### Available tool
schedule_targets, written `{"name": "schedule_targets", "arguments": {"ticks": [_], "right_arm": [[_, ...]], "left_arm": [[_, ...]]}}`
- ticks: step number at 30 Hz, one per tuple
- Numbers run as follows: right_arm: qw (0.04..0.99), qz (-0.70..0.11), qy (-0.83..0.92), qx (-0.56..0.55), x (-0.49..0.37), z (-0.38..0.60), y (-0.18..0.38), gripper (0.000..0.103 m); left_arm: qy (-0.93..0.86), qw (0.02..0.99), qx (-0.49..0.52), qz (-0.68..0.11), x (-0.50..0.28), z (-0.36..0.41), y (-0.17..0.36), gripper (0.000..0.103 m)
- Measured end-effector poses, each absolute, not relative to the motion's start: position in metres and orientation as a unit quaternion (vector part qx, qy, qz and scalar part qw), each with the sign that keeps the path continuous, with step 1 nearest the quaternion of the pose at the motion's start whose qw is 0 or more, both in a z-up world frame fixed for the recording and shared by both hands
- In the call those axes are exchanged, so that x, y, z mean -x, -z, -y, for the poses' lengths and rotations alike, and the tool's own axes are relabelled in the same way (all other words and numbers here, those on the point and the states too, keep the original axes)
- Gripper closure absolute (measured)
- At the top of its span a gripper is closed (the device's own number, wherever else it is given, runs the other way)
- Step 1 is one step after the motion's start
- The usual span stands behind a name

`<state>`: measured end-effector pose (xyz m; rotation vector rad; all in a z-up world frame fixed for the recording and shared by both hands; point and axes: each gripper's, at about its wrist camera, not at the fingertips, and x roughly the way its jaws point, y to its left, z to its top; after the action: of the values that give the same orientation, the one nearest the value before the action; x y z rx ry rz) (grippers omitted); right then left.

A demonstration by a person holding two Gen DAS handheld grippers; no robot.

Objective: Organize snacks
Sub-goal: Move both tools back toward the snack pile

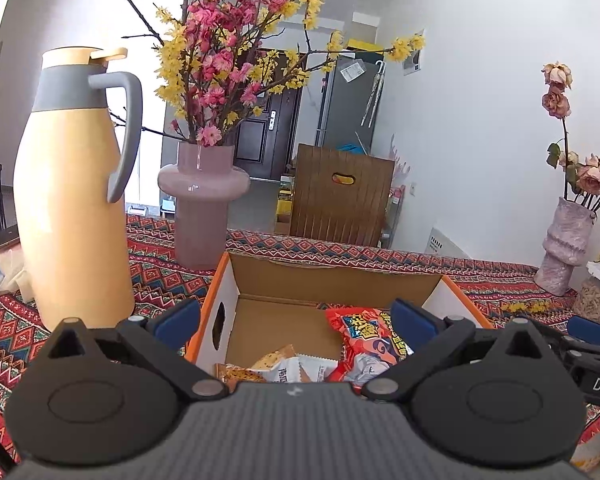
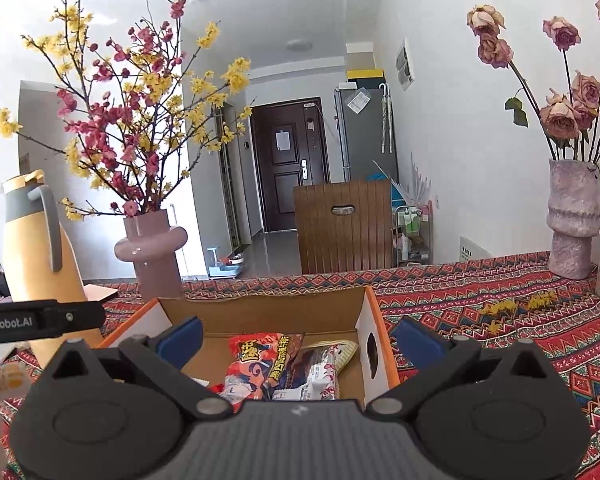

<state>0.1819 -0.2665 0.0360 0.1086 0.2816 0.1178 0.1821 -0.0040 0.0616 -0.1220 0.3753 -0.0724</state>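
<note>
**Both grippers spread wide over the snack box**

Nearest to each camera, the black left gripper with blue pads (image 1: 296, 318) and the matching black right gripper (image 2: 298, 338) both stand with jaws spread wide, nothing between them. Just beyond lies the open brown cardboard box with orange-edged white sides (image 1: 220, 292), resting on the red patterned tablecloth (image 2: 480, 312). Inside it sit the snacks: a red-orange printed snack packet (image 1: 364, 340) against the right half of the floor, a small white and orange cracker packet (image 1: 276, 366) beside it to the left, and, in the right wrist view, a dark and white wrapped bar (image 2: 320, 368) near the right wall. Left of the box stands a tall yellow thermos jug with grey handle (image 1: 72, 200). Behind the box rises a glossy pink vase of pink and yellow blossom branches (image 1: 202, 204). Farther right stands a rough mauve vase of faded roses (image 2: 572, 216).
</note>
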Motion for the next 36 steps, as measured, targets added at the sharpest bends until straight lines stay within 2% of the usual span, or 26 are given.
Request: {"name": "schedule_targets", "arguments": {"ticks": [25, 36], "right_arm": [[0.977, -0.201, -0.052, -0.049, -0.115, 0.283, 0.0, 0.0], [0.971, -0.223, -0.042, -0.071, -0.121, 0.288, 0.031, 0.0]], "left_arm": [[0.028, 0.973, 0.043, -0.225, -0.114, -0.038, -0.03, 0.0], [0.011, 0.97, 0.043, -0.238, -0.12, -0.044, 0.003, 0.0]]}}
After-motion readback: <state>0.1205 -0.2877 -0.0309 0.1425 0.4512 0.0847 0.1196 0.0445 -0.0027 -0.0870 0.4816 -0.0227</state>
